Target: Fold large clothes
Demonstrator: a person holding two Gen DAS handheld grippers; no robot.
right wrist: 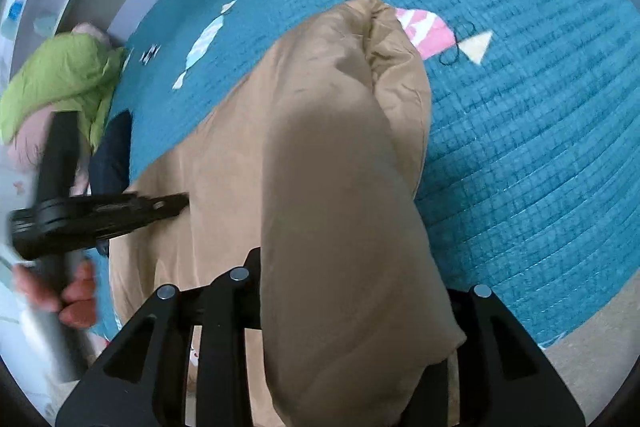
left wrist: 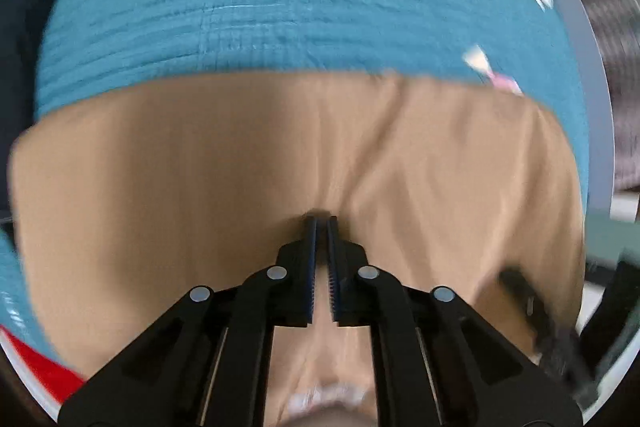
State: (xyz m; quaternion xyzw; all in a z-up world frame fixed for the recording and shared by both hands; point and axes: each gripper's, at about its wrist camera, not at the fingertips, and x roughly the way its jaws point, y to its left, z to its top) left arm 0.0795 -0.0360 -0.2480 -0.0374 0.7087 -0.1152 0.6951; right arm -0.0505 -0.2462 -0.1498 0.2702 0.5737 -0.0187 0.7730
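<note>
Left wrist view: left gripper (left wrist: 322, 223) pinched nearly closed on the tan garment (left wrist: 200, 179), fabric puckering toward the fingertips, so judged clamped on cloth. Garment spread flat over the teal quilted mat (left wrist: 240, 7), far edge straight across; presumably pinned here to anchor a fold line. Tool pointed steeply down at the fabric. Image blurred at the margins.

Right wrist view: tan garment (right wrist: 340, 187) draped in a thick raised fold over the right gripper (right wrist: 352, 307), hiding the fingertips; grip state cannot be told, though lifted cloth suggests a hold. Rest of garment lying on the teal mat (right wrist: 540, 147). Left gripper (right wrist: 176, 205) seen side-on at the left, tip touching the garment's edge, handle gripped by the person's hand (right wrist: 68, 299), fingers wrapped around it. Green cloth (right wrist: 60, 83) beyond the mat's edge, apart from the work.
</note>
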